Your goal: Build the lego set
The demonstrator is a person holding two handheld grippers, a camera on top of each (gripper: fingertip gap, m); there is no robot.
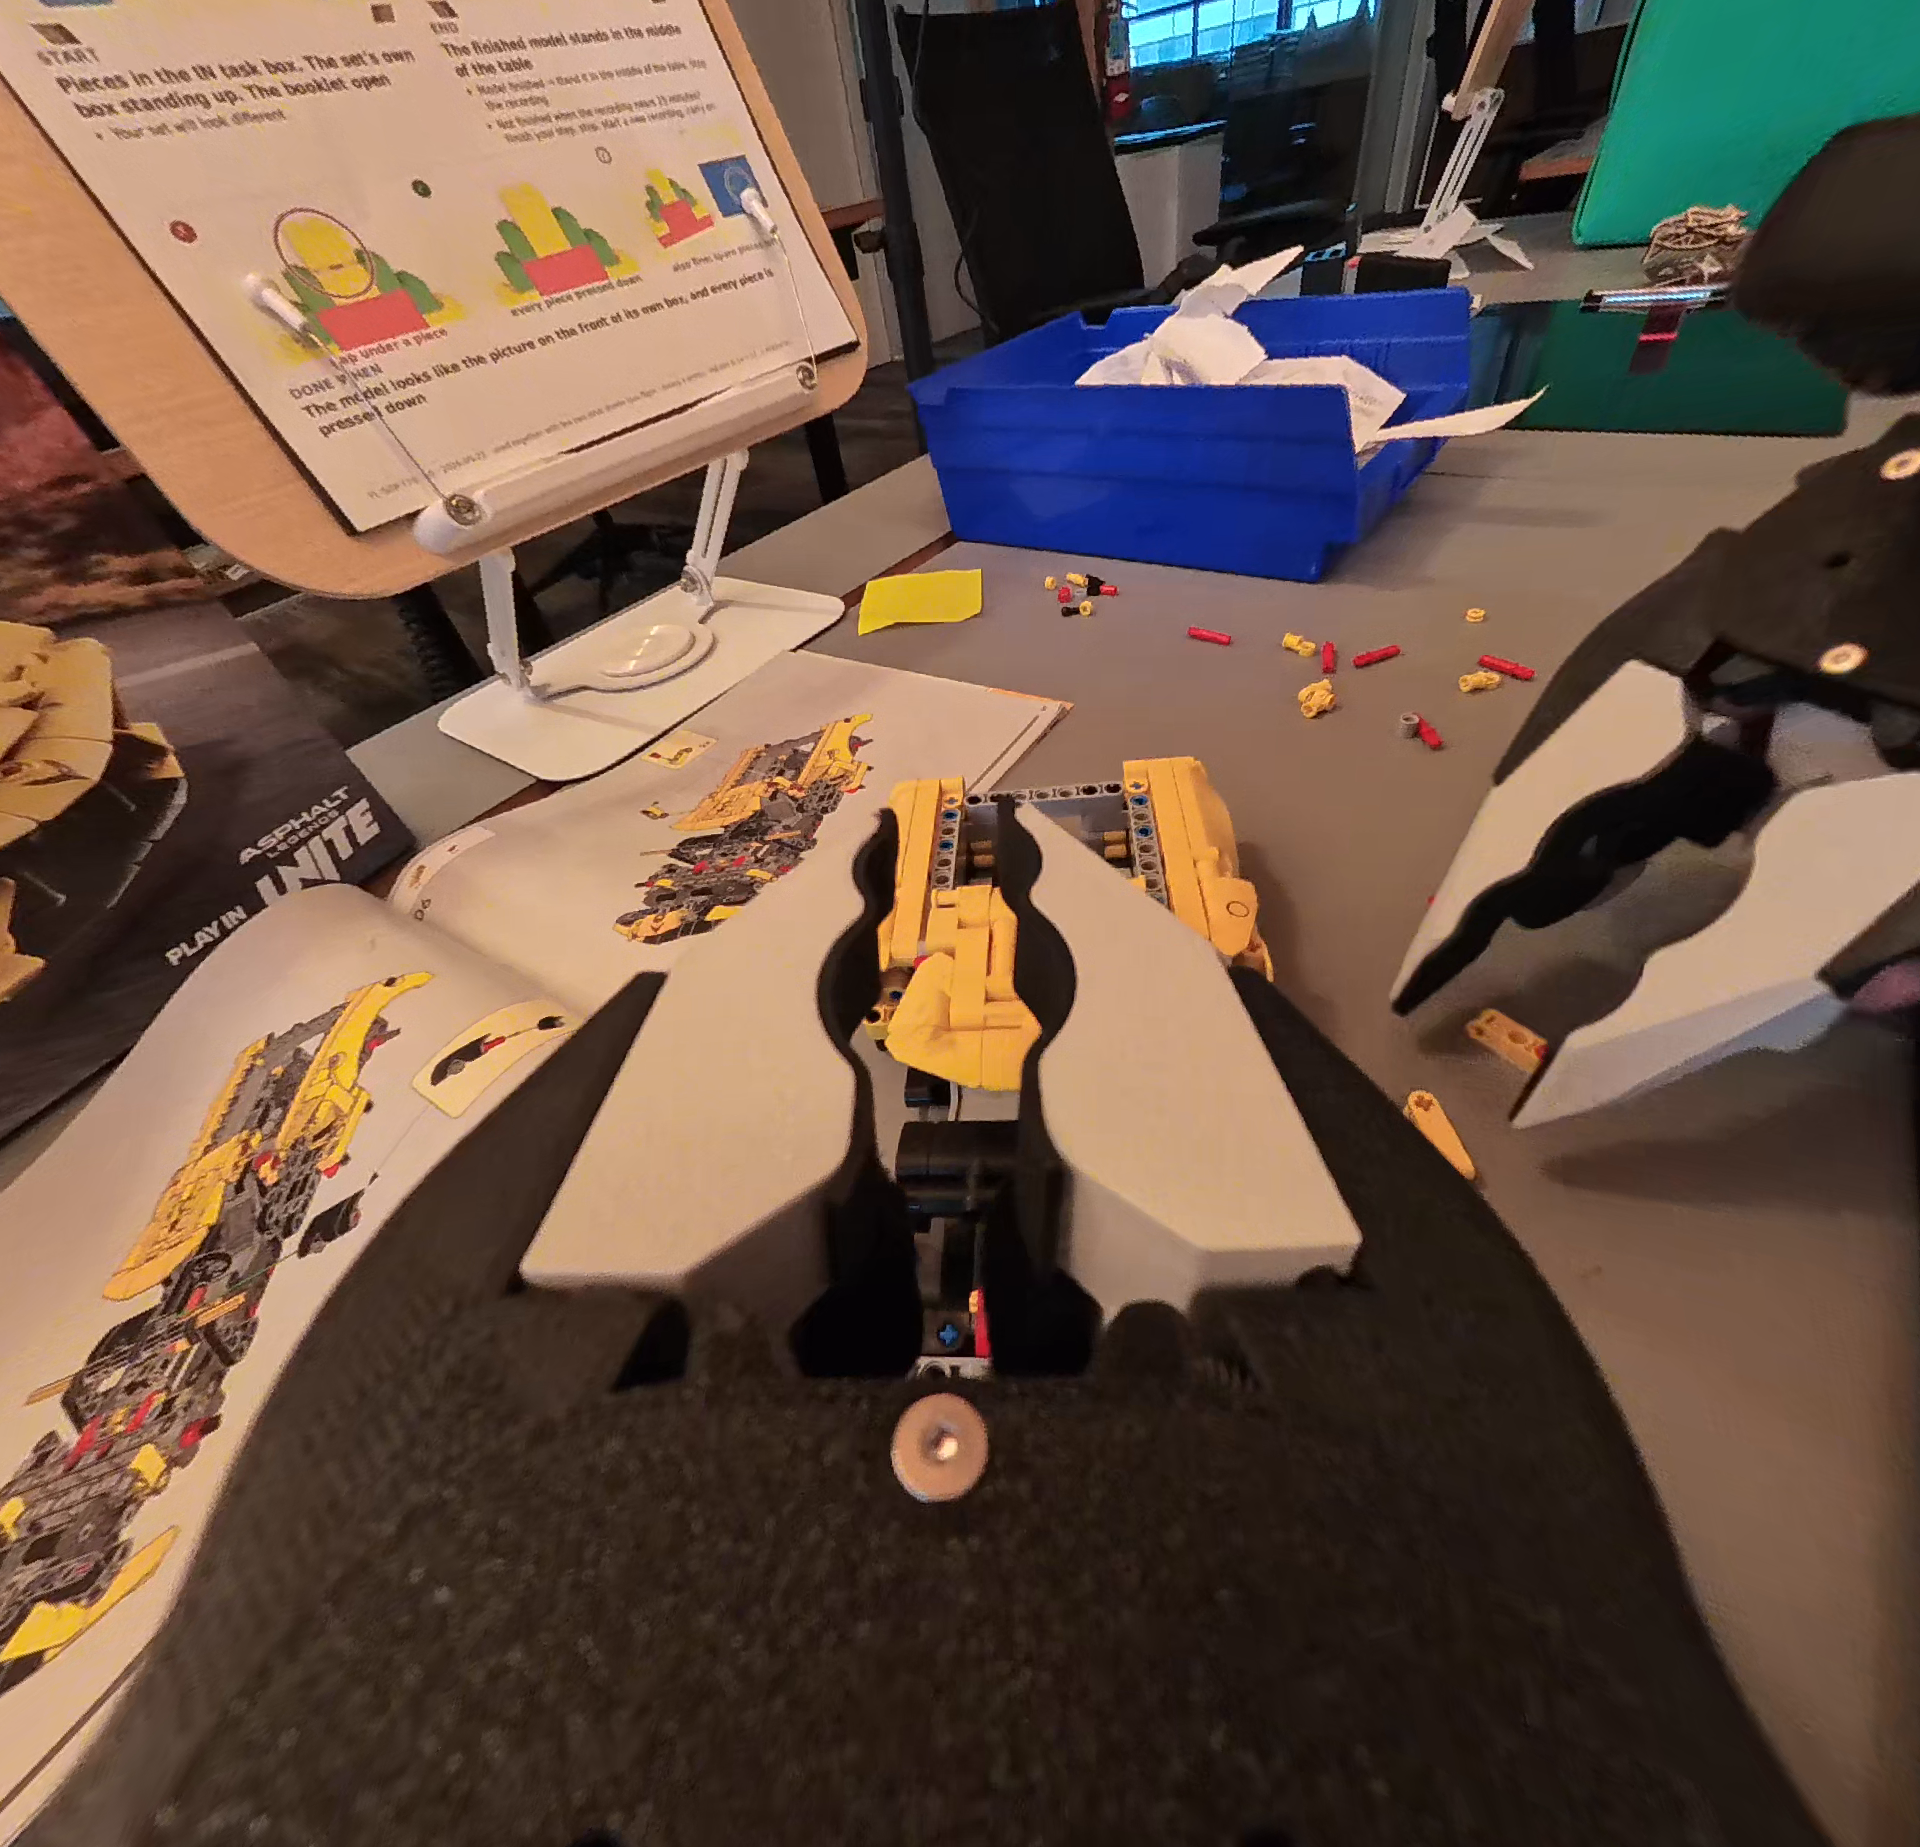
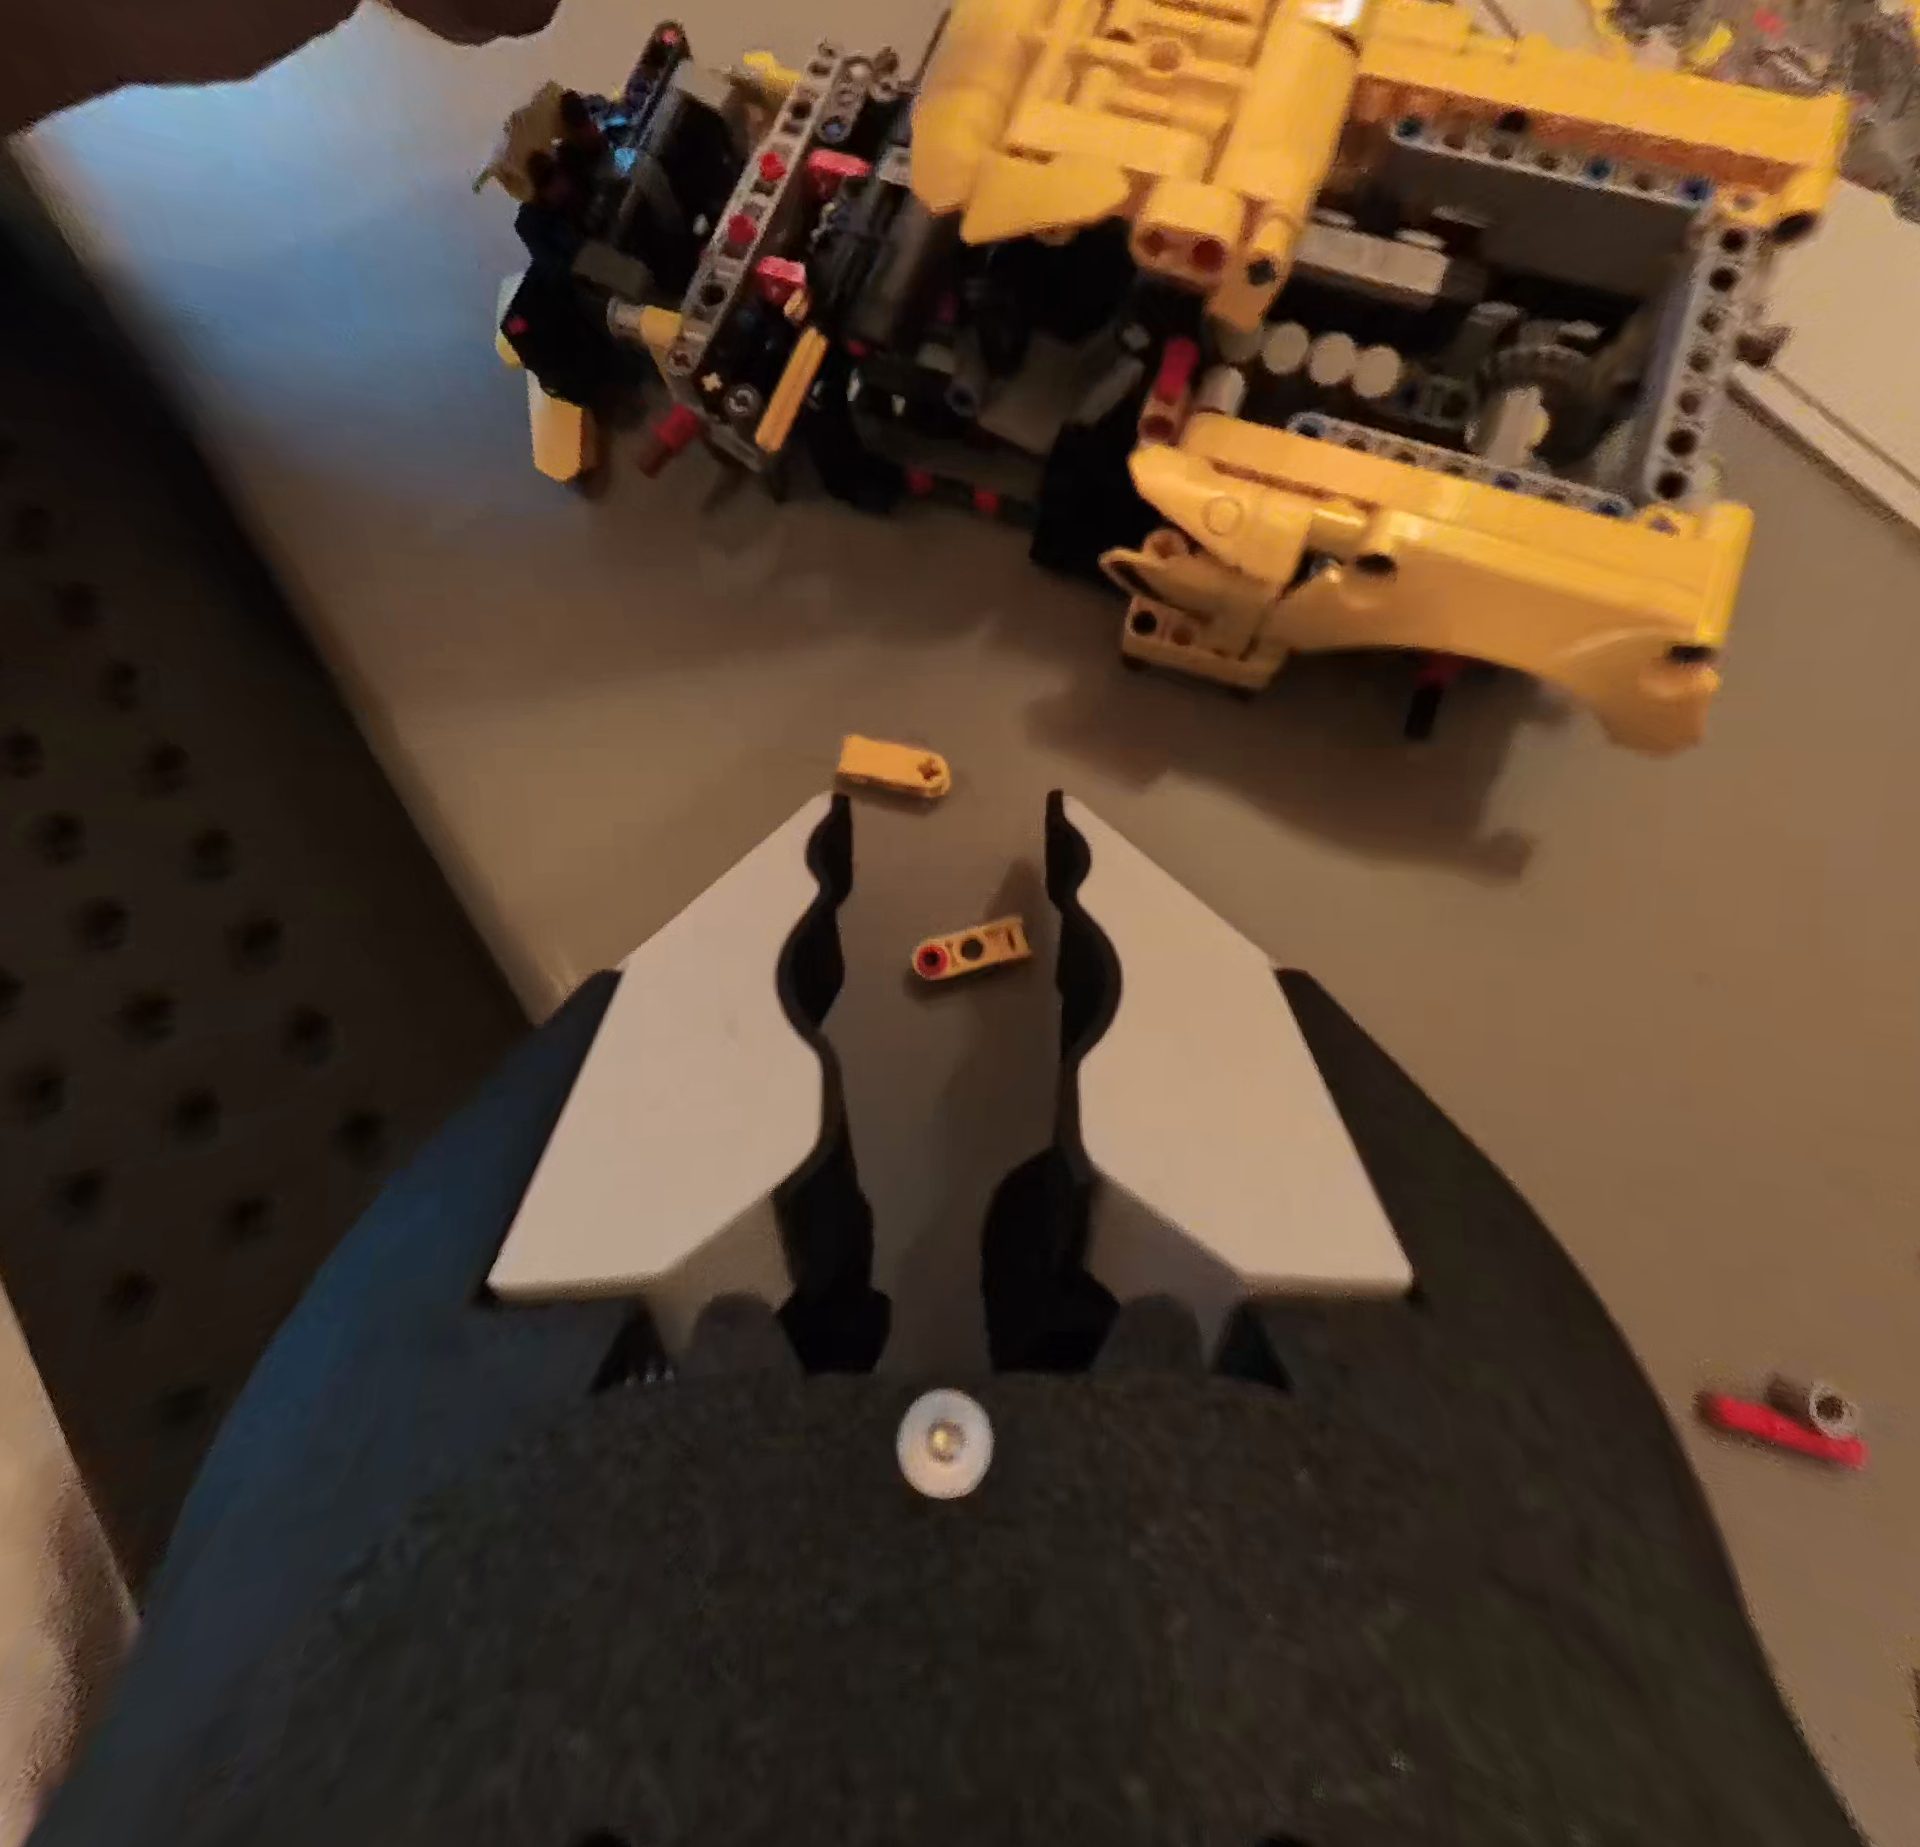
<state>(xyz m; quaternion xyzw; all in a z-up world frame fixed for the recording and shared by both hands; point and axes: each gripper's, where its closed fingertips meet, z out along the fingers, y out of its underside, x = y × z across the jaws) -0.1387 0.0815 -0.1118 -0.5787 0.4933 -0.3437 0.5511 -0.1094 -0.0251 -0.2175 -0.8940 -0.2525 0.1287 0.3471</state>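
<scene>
Lego car model point(image 1: 1081, 904): my left gripper point(image 1: 1006, 810) is closing on it; my right gripper point(image 2: 948, 805), gaping empty, is hovering over a yellow connector point(image 2: 971, 954), risking knocking it away.

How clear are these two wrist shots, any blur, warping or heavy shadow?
Left wrist view: strong wide-angle warping toward the edges, the instruction booklet smeared lower left, the yellow model fairly sharp. Right wrist view: dimmer, softly blurred, the model casting a shadow on the table, the left edge dark.
</scene>
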